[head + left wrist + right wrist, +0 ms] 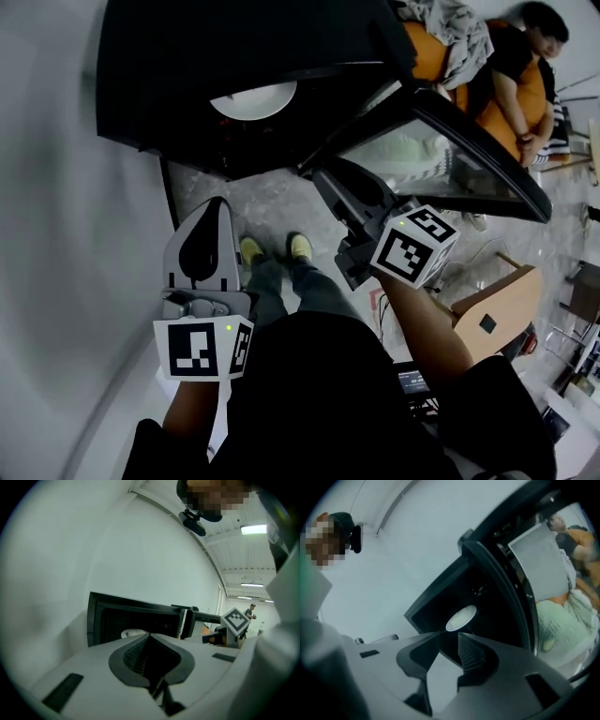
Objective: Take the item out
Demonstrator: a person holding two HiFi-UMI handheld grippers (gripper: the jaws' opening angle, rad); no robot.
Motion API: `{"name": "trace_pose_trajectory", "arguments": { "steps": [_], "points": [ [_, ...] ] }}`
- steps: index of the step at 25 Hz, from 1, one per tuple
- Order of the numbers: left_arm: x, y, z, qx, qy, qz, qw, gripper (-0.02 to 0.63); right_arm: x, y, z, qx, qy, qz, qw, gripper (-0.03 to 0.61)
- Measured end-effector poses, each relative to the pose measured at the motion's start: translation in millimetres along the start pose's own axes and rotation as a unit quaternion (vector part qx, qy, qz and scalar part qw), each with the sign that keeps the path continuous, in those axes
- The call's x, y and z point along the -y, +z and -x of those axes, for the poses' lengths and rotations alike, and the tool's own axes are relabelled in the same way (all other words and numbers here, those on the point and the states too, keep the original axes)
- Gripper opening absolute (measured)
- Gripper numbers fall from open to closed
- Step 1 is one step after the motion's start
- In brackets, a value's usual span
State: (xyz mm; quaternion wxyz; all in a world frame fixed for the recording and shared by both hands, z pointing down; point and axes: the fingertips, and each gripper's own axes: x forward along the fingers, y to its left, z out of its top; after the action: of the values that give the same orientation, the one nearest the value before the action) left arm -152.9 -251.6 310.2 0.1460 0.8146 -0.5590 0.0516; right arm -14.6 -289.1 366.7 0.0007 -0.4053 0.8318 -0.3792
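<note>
A black oven (178,66) stands against the wall with its glass door (441,155) swung open to the right. A white plate (253,99) lies inside the dark cavity; the same plate (461,618) shows beyond the right jaws and, partly hidden, as the plate (133,633) in the left gripper view. My right gripper (328,178) is just in front of the opening near the door's hinge side, and this right gripper (449,635) is open with nothing between its pads. My left gripper (210,212) hangs lower left, short of the oven, and this left gripper (149,635) is shut and empty.
A white wall (56,234) runs along the left. A person (520,75) sits on an orange seat behind the open door. A wooden stool (497,300) stands at the right. The holder's yellow shoes (272,248) are on the grey floor below the oven.
</note>
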Motion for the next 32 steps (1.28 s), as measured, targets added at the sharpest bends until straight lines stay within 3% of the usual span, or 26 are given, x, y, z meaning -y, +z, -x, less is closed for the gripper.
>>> {"name": "trace_pose_trajectory", "arguments": {
  "steps": [5, 12, 19, 27, 28, 30, 32],
  "points": [
    [-26.6, -27.8, -7.7, -0.025, 0.012, 0.001, 0.9996, 0.009, 21.9, -6.8, -56.8, 0.021, 0.001, -0.084, 0.996, 0.143],
    [-26.1, -55.6, -24.6, -0.038, 0.004, 0.001, 0.9993, 0.009, 31.5, -0.1, -105.5, 0.046, 0.034, -0.153, 0.987, 0.185],
    [-32.3, -62.6, -33.5, -0.036, 0.002, 0.007, 0.9993, 0.009, 29.4, 14.0, -138.0, 0.066, 0.061, -0.241, 0.966, 0.201],
    [-35.7, -68.8, -21.0, -0.032, 0.001, 0.008, 0.9994, 0.009, 35.6, 8.3, -153.9, 0.081, 0.047, -0.328, 0.94, 0.199],
    [-35.7, -71.4, -19.7, -0.034, 0.002, 0.008, 0.9994, 0.009, 37.7, 6.9, -153.0, 0.084, 0.043, -0.336, 0.937, 0.194],
    [-35.0, -73.9, -18.3, -0.033, 0.003, 0.008, 0.9994, 0.009, 40.7, 6.1, -151.2, 0.091, 0.036, -0.346, 0.933, 0.109],
    [-33.6, -75.4, -16.3, -0.034, 0.002, 0.007, 0.9994, 0.008, 41.5, 7.2, -150.1, 0.097, 0.033, -0.352, 0.93, 0.066]
  ]
}}
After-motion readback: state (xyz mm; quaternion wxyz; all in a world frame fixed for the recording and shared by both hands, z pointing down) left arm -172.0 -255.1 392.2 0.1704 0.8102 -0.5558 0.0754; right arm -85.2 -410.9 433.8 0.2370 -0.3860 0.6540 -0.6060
